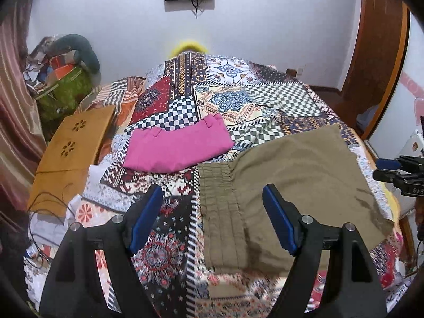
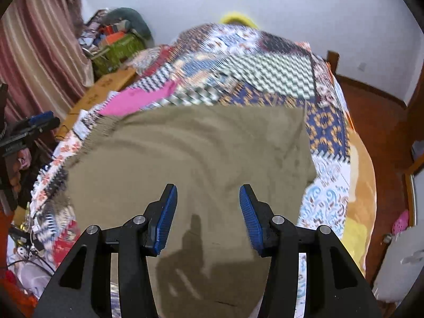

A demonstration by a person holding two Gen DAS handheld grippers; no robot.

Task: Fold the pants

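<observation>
Olive-brown pants [image 1: 291, 180] lie folded flat on the patterned bedspread [image 1: 185, 100], with the gathered waistband [image 1: 217, 206] on their left. They fill the middle of the right wrist view [image 2: 190, 159]. My left gripper [image 1: 212, 212] is open and empty, hovering over the waistband. My right gripper [image 2: 208, 212] is open and empty above the pants, and its tip shows at the right edge of the left wrist view [image 1: 397, 172]. A folded pink garment [image 1: 177, 145] lies beyond the pants to the left.
A wooden lap table [image 1: 69, 153] sits on the bed's left side. Bags and clutter [image 1: 63, 79] stand by the curtain. Cables [image 1: 42, 217] lie at the near left. The bed's right edge drops to a wooden floor [image 2: 371, 111].
</observation>
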